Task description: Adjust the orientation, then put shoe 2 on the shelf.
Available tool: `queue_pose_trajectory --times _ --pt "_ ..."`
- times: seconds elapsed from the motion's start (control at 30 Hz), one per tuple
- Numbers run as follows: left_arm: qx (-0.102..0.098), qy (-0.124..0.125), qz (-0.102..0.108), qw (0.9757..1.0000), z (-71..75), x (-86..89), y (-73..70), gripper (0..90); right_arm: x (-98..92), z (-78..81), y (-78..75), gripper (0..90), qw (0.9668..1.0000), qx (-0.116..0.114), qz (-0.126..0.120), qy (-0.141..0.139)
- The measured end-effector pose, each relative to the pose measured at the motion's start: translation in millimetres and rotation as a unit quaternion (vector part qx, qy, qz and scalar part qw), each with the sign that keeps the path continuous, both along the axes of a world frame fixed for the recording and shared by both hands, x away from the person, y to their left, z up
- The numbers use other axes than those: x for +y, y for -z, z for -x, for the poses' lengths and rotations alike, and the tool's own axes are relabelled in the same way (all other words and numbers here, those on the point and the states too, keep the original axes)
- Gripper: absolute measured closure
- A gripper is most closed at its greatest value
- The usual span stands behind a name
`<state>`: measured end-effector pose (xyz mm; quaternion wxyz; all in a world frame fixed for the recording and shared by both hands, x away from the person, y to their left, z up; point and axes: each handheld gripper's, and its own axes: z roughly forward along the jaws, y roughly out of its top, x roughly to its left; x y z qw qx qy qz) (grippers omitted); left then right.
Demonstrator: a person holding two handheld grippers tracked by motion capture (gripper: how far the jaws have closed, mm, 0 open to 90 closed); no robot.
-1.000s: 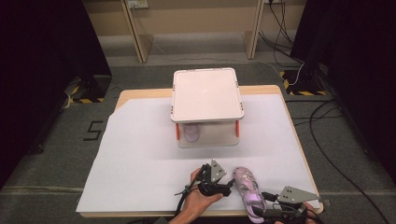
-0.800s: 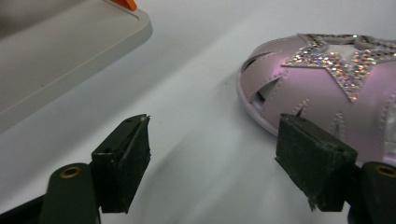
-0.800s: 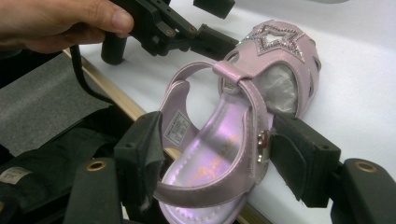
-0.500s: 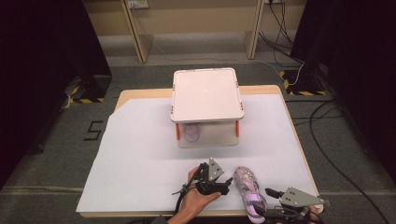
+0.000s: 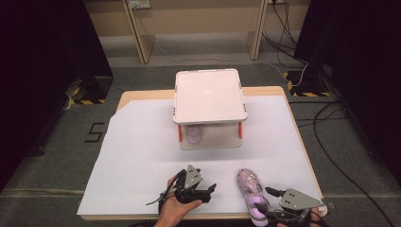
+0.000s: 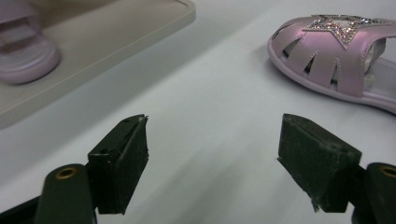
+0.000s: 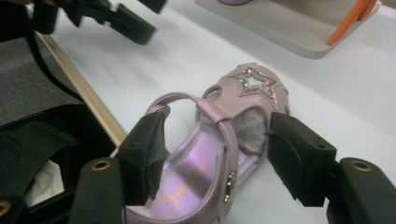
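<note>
Near edge of the surface (image 5: 142, 156), white sheet over it: right tongs (image 7: 215, 154) straddle the heel end of a lilac sandal (image 5: 250, 191); their jaws have just been closing, the strap and heel between them; the left pad looks to touch the heel strap, the right one stands at the sandal's side, contact there not clear; no firm grip to be read. The sandal lies flat on the sheet close to the front edge, glitter star on the toe strap, toe pointing away from the person. Just left of it, the left tongs (image 5: 201, 191), held in a hand (image 5: 177, 208), stand open with nothing between the jaws, above bare sheet. Farther back, mid-surface: a two-level rack (image 5: 210, 97) with orange posts; a second lilac sandal (image 5: 194, 134) sits on its lower shelf.
</note>
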<state>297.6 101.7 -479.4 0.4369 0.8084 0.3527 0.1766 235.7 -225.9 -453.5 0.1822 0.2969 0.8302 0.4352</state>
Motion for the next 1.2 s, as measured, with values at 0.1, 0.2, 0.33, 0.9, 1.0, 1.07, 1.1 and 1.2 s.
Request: queue_pose_trajectory --times 0.1,0.2,0.33,0.9,1.0,1.07,1.1,1.2 --pt "-0.004 -0.003 -0.002 1.0 6.4 11.9 -0.7 23.3 1.6 -2.0 0.5 39.2 1.0 -0.003 0.004 -0.002" --pt "0.0 -0.006 -0.001 1.0 12.0 22.0 -0.8 22.9 4.9 -3.2 0.4 41.2 0.9997 -0.013 0.017 -0.011" --pt "0.0 -0.014 0.006 0.9999 19.0 38.4 -1.7 22.8 10.2 -5.2 0.7 43.6 0.9988 -0.029 0.036 -0.014" --pt "0.017 -0.054 0.003 0.9984 24.3 72.8 9.8 22.4 26.9 -14.5 3.4 69.4 0.9901 -0.078 0.112 -0.034" --pt "0.015 -0.053 0.002 0.9985 24.6 71.9 9.1 22.4 27.6 -14.1 2.2 73.8 0.9888 -0.087 0.117 -0.035" --pt "0.012 -0.052 0.003 0.9986 24.9 71.8 8.4 22.4 28.9 -12.8 1.6 77.6 0.9867 -0.099 0.124 -0.036" --pt "0.012 -0.052 0.005 0.9986 25.0 72.1 8.3 22.4 29.4 -12.4 1.5 78.4 0.986 -0.102 0.126 -0.037" --pt "0.014 -0.052 0.007 0.9985 23.7 73.4 8.2 22.4 30.3 -12.2 0.5 81.5 0.984 -0.112 0.134 -0.034"
